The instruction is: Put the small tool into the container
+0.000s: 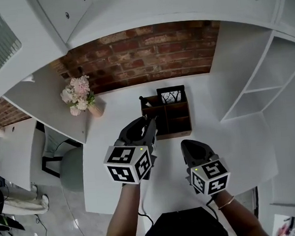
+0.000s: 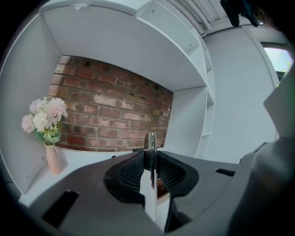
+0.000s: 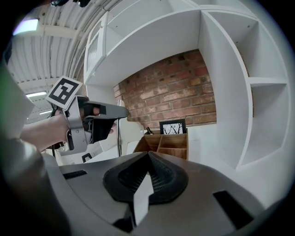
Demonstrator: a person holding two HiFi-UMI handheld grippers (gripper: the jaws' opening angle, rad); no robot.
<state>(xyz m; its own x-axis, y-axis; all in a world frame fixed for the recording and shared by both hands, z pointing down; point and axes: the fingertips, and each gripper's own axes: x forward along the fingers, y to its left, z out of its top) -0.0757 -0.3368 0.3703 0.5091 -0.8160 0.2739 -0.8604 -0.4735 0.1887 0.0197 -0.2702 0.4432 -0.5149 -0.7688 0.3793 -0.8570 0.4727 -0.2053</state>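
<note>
Found the left tongs (image 2: 150, 162) pinching the small tool (image 2: 150, 146), a thin shiny metal strip, flat between the ribbed pads. Saw it standing upright, sticking out above and below the grip. Judged the upright hold deliberate: meant to go end-first down into a narrow slot rather than lie across a rim.

Placed the tool at the near left corner of the wooden box (image 1: 175, 133), above the worktop (image 1: 121, 107) and not yet inside. Could not tell from the head view whether over the rim or just short of it. From the right gripper view, looked a little to the near side.

Found the right tongs (image 3: 147, 161) pressed together on nothing, just in front of the box's near right corner. Judged them parked clear of the drop, perhaps ready to steady the box.

Noted the box set near the brick wall (image 1: 147, 54), open side up, so reachable from above.

Counted:
- two tongs
- one tool in the grip
- one wooden box, split into several compartments, number not settled
- one framed picture (image 1: 171, 95) standing at the box's back
- one dark stick-like item (image 1: 142, 98) poking out of the back left compartment
- one pink vase (image 1: 96, 110) with one bunch of pale flowers (image 1: 77, 95), well apart to the left
</note>
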